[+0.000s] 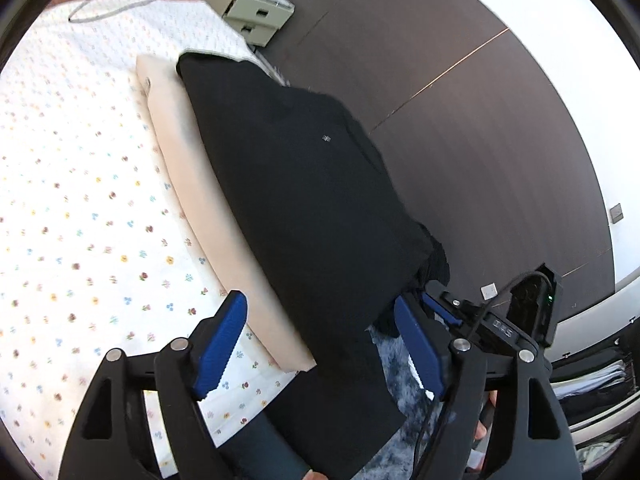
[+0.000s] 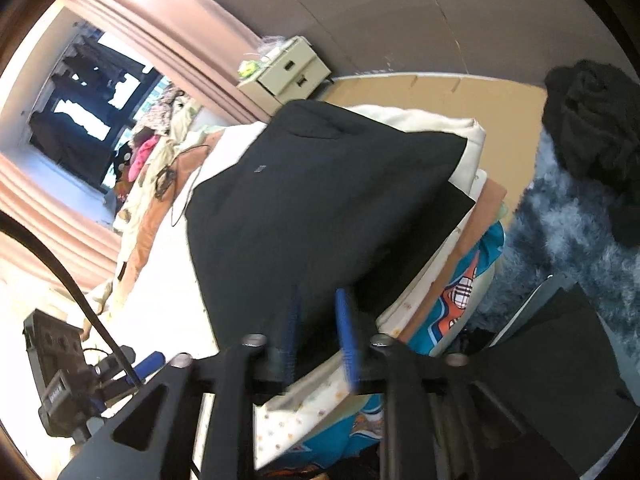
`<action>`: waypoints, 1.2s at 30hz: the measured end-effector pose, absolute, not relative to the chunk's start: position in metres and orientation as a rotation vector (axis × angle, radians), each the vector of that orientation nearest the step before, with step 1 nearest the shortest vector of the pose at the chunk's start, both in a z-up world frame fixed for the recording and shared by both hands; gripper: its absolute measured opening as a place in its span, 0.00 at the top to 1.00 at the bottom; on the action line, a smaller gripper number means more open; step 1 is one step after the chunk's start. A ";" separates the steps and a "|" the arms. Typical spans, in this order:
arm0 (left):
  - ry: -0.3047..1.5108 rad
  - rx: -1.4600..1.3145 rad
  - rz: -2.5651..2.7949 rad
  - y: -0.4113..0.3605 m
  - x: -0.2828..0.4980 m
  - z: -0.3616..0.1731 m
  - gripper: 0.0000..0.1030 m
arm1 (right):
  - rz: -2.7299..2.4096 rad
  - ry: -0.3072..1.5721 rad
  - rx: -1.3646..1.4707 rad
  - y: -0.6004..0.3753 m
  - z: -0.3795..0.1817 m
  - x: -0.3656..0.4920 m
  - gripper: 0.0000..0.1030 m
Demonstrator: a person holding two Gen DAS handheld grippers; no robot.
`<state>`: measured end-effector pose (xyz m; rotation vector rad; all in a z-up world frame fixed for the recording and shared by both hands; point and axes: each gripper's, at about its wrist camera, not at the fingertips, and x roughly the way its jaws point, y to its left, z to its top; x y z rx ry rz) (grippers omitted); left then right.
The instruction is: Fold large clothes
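Left gripper (image 1: 320,344): blue fingers (image 1: 218,346) spread wide, straddling near edge of black garment (image 1: 296,184). Right gripper (image 2: 318,340): fingers close together, pinching same garment's hem. Garment lies folded on cream cushion (image 1: 192,168) at edge of floral bed (image 1: 80,200). Beyond garment, a beige drawer unit (image 1: 256,16)
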<state>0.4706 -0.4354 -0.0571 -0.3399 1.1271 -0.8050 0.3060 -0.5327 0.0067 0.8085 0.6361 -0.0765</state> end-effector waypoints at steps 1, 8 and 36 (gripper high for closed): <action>1.115 -0.336 -0.806 -0.433 0.464 -0.051 0.23 | -0.075 0.630 0.800 -0.528 0.005 0.301 0.20; 1.014 -0.297 -0.874 -0.406 0.431 -0.006 0.13 | -0.102 0.593 0.697 -0.495 0.026 0.264 0.07; 0.698 -0.138 -0.735 -0.275 0.270 0.091 0.11 | -0.060 0.453 0.493 -0.391 0.050 0.115 0.00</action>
